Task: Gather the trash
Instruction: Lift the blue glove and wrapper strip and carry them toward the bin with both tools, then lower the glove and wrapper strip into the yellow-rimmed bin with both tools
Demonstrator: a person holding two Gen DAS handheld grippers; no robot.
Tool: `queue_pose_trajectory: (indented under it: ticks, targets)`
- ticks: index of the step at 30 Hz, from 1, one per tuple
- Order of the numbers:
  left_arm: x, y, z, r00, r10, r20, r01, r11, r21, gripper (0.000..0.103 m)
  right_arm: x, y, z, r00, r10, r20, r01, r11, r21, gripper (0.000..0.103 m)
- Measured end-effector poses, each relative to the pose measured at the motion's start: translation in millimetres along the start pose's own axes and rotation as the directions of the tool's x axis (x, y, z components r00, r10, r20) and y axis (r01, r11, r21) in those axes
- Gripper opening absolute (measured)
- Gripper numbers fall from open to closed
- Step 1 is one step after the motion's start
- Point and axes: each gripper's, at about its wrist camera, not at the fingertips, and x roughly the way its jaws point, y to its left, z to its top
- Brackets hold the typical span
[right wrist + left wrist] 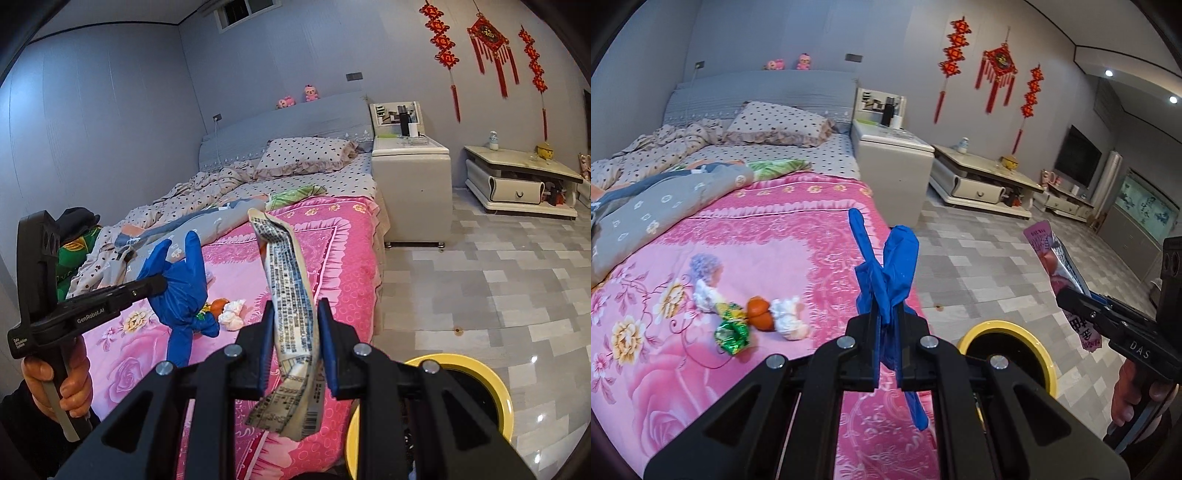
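Blue glove (pixel 886 280) hides the left gripper's (pixel 888 325) tips, apparently clamped.

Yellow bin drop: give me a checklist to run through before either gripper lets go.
1. Left gripper shut on the blue glove: ok.
2. Right gripper shut on the snack wrapper: ok.
3. Yellow bin mouth open and unobstructed: ok.
4. Glove over the bin: not ok, it hangs above the bed's pink blanket, left of the rim.
5. Wrapper over the bin: cannot tell.
6. Bed cleared of trash: not ok; green foil wrapper, orange peel and white tissues remain.
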Motion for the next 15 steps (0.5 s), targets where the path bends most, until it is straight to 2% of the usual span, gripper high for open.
queue_pose_trajectory:
  ticks: [10,15]
  targets:
    - [22.7,-66.0,6.7,0.994,-0.108,-0.026,0.11,0.992,0.069,0.004,-27.1,-36.8,1.0,0.995,-0.081,0.052,0.078,0.995,0.056,0.021]
    - [37.2,-90.7,4.3,0.989,-0.14,-0.051,0.144,0.985,0.091,0.004,-35.8,-59.9,-4.1,0.991,-0.12,0.06,0.114,0.988,0.104,0.021]
